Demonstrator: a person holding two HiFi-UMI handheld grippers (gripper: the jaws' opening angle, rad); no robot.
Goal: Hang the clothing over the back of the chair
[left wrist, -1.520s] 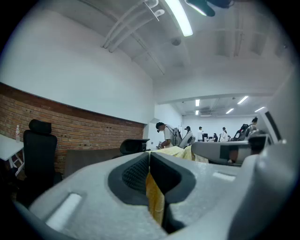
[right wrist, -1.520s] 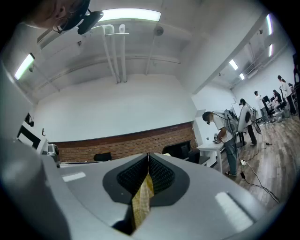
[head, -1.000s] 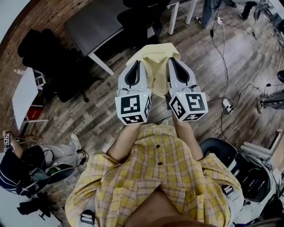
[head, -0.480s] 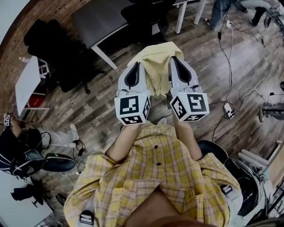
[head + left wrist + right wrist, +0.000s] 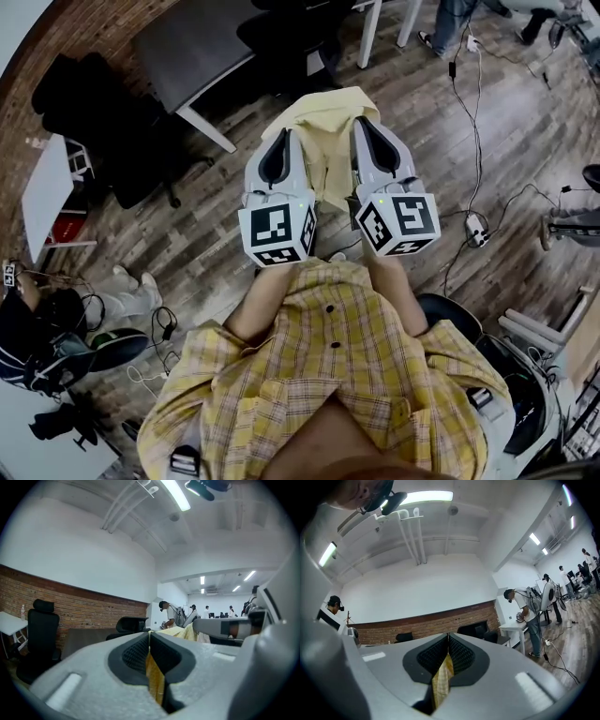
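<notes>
Clamping the yellow clothing (image 5: 323, 127), left gripper (image 5: 281, 148) and right gripper (image 5: 367, 141) hang above plank floor (image 5: 211, 248) — brick wall (image 5: 93, 607) beyond.

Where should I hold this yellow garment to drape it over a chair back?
Along one edge, at two points apart, coming from the near side. The yellow garment hangs limp, so one pinch would likely bunch it. The left gripper and right gripper are each shut on it, side by side.
</notes>
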